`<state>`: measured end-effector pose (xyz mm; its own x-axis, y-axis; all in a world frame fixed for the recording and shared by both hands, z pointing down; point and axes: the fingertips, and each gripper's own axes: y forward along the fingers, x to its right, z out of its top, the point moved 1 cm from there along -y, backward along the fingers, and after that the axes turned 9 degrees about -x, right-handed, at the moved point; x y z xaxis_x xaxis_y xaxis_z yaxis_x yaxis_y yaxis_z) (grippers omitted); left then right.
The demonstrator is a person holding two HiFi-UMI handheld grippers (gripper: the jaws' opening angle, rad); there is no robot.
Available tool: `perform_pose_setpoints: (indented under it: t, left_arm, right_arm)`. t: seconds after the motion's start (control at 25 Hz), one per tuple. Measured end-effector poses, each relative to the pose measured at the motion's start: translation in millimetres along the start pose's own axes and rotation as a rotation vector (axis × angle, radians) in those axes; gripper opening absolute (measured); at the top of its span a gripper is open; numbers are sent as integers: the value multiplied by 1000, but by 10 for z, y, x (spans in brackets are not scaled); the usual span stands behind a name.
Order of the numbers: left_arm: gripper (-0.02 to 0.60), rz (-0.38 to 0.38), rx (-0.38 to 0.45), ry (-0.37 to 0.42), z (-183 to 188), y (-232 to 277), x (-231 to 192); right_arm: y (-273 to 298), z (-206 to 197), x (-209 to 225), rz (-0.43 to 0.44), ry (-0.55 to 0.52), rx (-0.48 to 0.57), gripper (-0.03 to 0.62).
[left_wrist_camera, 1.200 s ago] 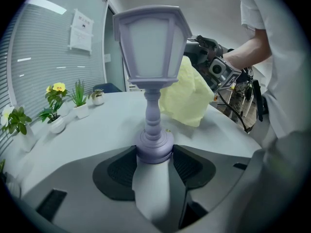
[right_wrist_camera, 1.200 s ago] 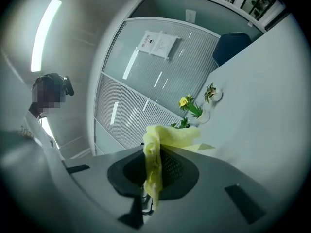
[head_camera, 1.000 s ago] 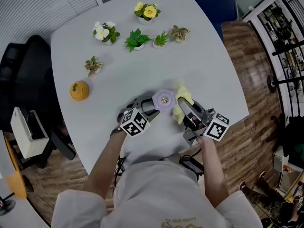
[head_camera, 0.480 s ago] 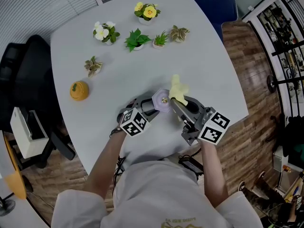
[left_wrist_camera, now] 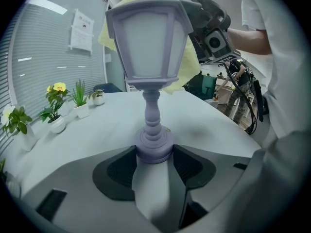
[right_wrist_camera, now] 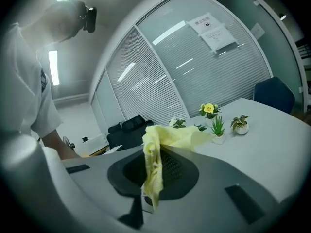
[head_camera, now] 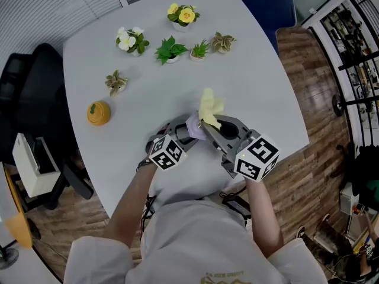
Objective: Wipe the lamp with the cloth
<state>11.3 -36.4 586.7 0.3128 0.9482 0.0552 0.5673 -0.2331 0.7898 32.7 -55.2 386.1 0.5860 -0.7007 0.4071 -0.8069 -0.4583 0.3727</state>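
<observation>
A small lavender lantern-shaped lamp (left_wrist_camera: 150,47) stands on the white table (head_camera: 249,76), and my left gripper (left_wrist_camera: 154,166) is shut on its round base (left_wrist_camera: 154,147). From above, the lamp's top (head_camera: 195,125) shows just ahead of the left gripper (head_camera: 180,134). My right gripper (right_wrist_camera: 153,171) is shut on a yellow cloth (right_wrist_camera: 153,154), whose loose end sticks out past the jaws. In the head view the right gripper (head_camera: 214,129) holds the cloth (head_camera: 209,107) over the lamp's far right side. The left gripper view shows the cloth (left_wrist_camera: 187,67) draped behind the lampshade.
Several small potted plants (head_camera: 172,49) stand in a row at the far side of the table. An orange pumpkin-shaped ornament (head_camera: 99,112) sits at the left. A black office chair (head_camera: 29,93) is off the left edge and a blue chair (head_camera: 266,2) beyond the far right corner.
My right gripper has rolled and moved left and up with the cloth, from the lamp's right side to over its top. The left gripper and lamp have stayed put.
</observation>
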Motion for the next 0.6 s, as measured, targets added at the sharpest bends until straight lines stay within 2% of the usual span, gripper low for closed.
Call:
perform_pose_setpoints:
  t: [0.24, 0.6]
  left_arm:
    - [238, 4, 2, 1, 3, 4, -1]
    - [238, 6, -3, 13, -1, 11, 18]
  right_arm:
    - [81, -41, -169, -8, -64, -51, 26]
    - [64, -69, -213, -13, -73, -57, 26]
